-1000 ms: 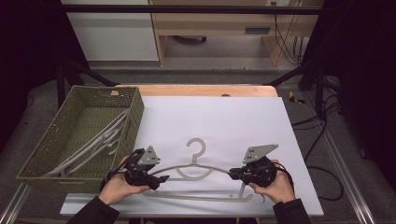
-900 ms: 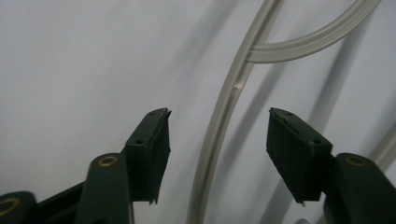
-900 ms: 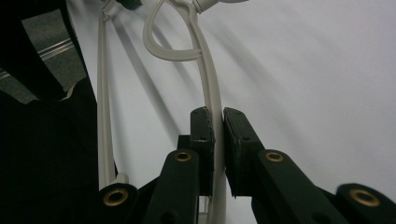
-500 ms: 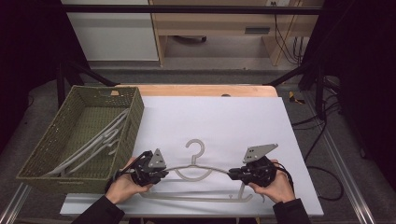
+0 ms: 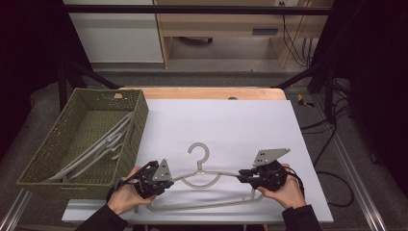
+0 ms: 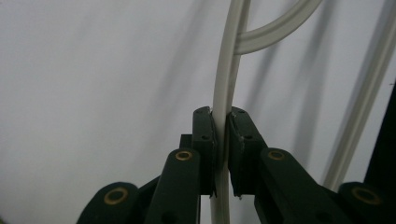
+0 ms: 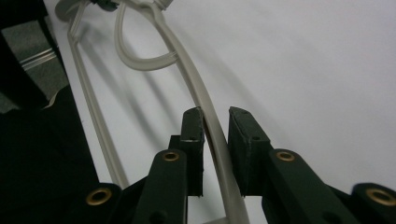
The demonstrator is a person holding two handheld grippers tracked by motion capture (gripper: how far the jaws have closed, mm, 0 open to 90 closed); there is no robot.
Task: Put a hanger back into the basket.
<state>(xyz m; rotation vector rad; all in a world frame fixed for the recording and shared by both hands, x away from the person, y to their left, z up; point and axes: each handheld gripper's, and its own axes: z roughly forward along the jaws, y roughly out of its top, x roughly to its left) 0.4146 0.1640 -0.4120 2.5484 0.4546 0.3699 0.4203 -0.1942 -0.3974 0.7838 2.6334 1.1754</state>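
Note:
A pale grey plastic hanger [image 5: 198, 174] lies on the white table [image 5: 216, 120] near the front edge, its hook pointing away from me. My left gripper [image 5: 169, 182] sits at the hanger's left shoulder. In the left gripper view the jaws of the left gripper [image 6: 220, 114] are shut on the hanger arm [image 6: 223, 84]. My right gripper [image 5: 240, 174] is at the right shoulder. In the right gripper view the hanger arm [image 7: 196, 93] passes between the jaws of the right gripper [image 7: 215, 114], which stand a little apart, with a gap on one side.
A green woven basket [image 5: 139, 115] stands at the table's left side and holds several more pale hangers [image 5: 96, 149]. A wooden strip runs along the table's far edge [image 5: 211, 93]. Dark cables lie on the floor at the right [image 5: 332, 120].
My left gripper has moved right to the hanger's left shoulder and now grips it. The right hand has stayed at the right shoulder.

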